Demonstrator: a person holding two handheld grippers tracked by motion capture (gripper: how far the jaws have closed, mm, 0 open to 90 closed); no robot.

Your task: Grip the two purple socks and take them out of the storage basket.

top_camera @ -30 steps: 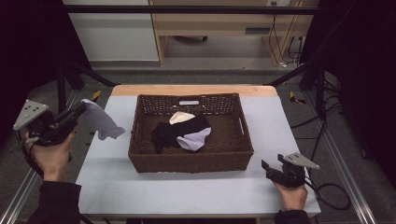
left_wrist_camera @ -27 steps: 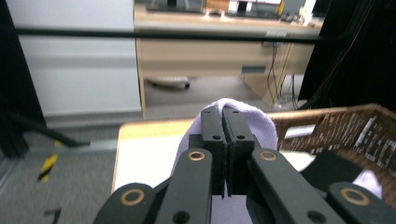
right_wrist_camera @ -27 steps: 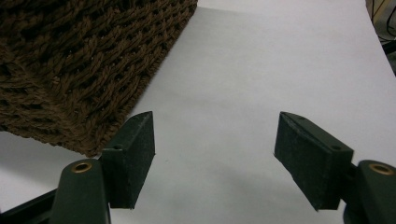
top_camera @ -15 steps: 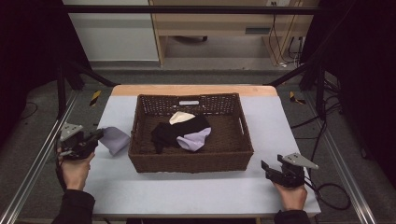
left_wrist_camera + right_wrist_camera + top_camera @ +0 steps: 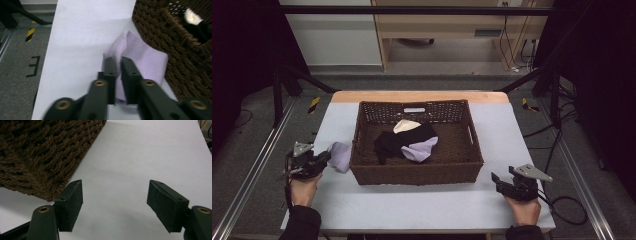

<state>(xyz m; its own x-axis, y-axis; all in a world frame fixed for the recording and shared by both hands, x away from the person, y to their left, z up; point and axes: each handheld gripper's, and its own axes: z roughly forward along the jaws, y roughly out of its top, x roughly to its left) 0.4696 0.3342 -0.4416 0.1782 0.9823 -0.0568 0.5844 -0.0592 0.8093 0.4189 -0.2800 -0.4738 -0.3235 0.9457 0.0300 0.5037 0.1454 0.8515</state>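
item 1: small lilac cloth piece (image 5: 140, 60), lower left of the high view, lying on the pale blue-grey table top (image 5: 422, 205), just beside the dark brown woven wicker basket (image 5: 362, 150). left gripper (image 5: 118, 63): jaws pinched together on a fold of it. right gripper (image 5: 115, 192): jaws spread wide, holding nothing, lower right. step, as judged: setting the cloth down outside the basket. next: release, withdraw.
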